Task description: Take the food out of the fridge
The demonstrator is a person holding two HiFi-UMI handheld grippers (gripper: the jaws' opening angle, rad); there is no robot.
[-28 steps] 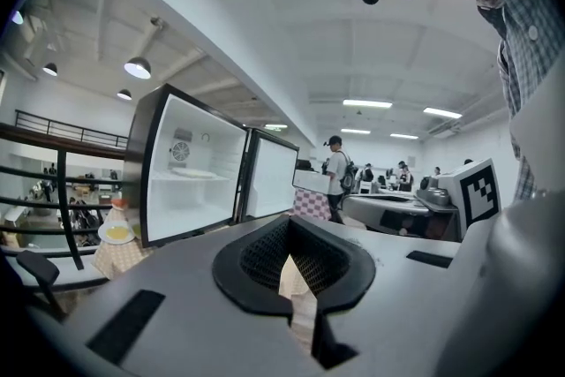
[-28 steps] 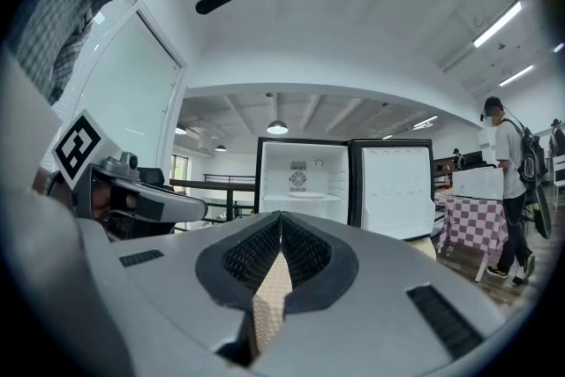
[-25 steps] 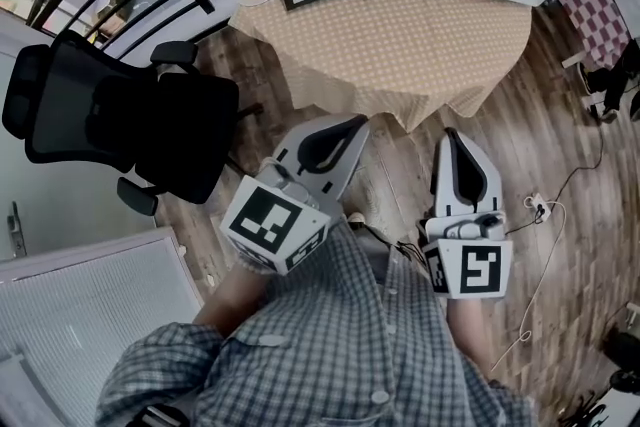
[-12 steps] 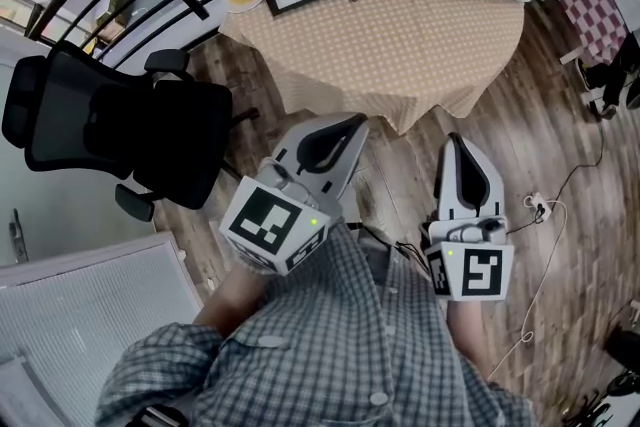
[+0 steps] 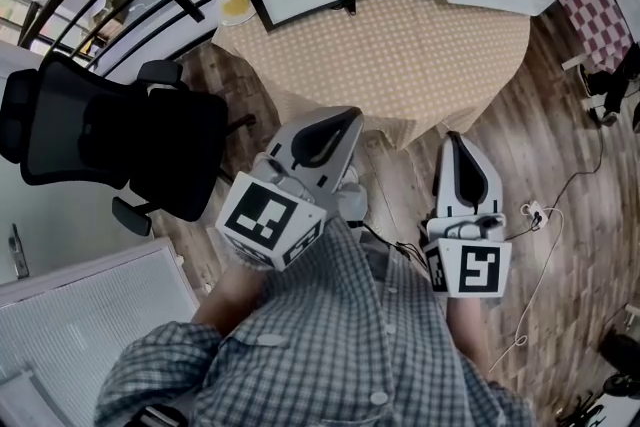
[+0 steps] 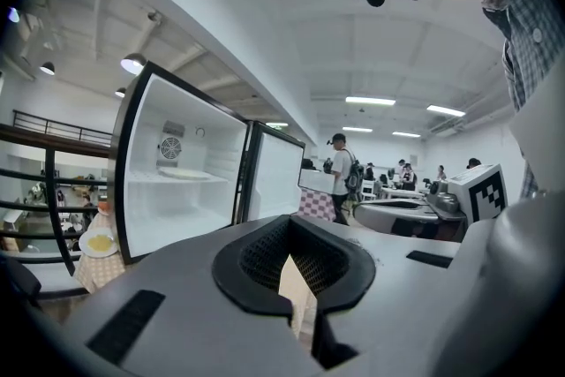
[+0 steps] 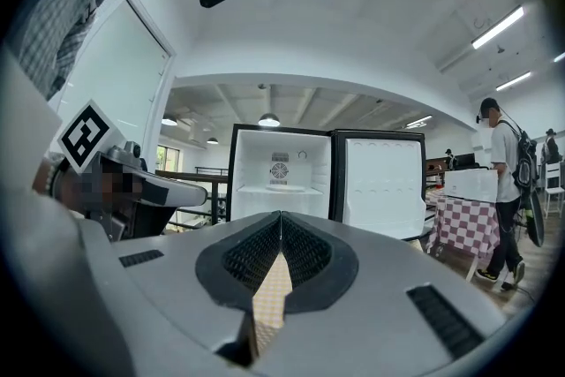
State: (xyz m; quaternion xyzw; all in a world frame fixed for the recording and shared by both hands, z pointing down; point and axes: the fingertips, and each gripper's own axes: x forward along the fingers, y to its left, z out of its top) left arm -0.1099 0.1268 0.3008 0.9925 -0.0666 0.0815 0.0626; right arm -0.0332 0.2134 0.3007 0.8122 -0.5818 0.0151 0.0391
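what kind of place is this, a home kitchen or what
Likely a big open office or lab hall, not a home kitchen: the open fridge stands on a cloth-covered table, a black office chair sits beside it, and people move among desks under strip lights behind.

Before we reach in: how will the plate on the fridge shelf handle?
Plate looks shallow and rigid: probably stiff, possibly breakable. It lies flat on the shelf, so it likely slides, not rolls. Its low rim may be hard to pinch; tilting could spill.
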